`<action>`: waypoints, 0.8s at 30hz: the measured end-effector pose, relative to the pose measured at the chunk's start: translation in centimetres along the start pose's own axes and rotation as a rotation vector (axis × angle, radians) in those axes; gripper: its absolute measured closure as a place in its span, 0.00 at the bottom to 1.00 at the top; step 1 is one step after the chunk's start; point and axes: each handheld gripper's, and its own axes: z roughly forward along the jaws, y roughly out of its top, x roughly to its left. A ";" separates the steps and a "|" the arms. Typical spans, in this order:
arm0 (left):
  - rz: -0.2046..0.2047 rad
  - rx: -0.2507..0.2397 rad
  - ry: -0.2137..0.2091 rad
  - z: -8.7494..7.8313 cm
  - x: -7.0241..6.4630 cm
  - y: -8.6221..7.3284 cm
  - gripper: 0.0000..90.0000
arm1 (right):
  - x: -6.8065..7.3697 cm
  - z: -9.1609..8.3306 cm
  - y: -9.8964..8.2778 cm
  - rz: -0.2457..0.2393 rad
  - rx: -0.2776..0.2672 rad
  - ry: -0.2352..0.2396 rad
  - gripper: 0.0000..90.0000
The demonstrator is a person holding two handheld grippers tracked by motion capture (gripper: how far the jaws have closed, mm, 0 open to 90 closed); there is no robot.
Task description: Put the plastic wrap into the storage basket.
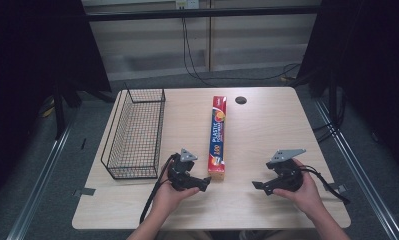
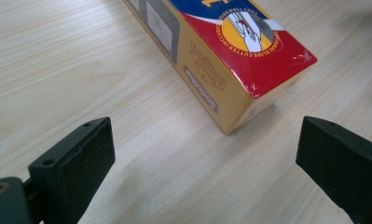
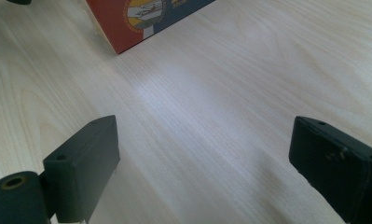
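At the table's near edge, the left gripper and right gripper face each other, jaws spread wide and empty, likely flanking the near end of the long red, blue and yellow cardboard plastic-wrap box for a grab. Farther left stands a black wire-mesh basket on the pale wooden table.

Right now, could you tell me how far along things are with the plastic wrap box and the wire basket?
Nothing looks done yet: the long red, blue and yellow plastic wrap box lies flat on the light wooden table, beside the black wire mesh basket, not in it. In hand: the left tool sits open near the box's near end, not touching it; the right tool is open over bare table. Presumably left: grasping and moving the box.
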 end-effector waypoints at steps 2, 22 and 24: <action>0.000 -0.006 -0.002 -0.2 0.0 0.1 0.05 | 0.0 -0.1 0.0 0.000 0.000 -0.003 0.09; -0.098 -0.016 -0.012 0.0 0.6 5.8 0.05 | -0.4 -0.7 0.2 0.001 -0.019 -0.029 0.08; -0.101 -0.018 -0.014 0.2 0.6 6.2 0.05 | -0.4 -0.7 0.2 -0.001 -0.018 -0.029 0.08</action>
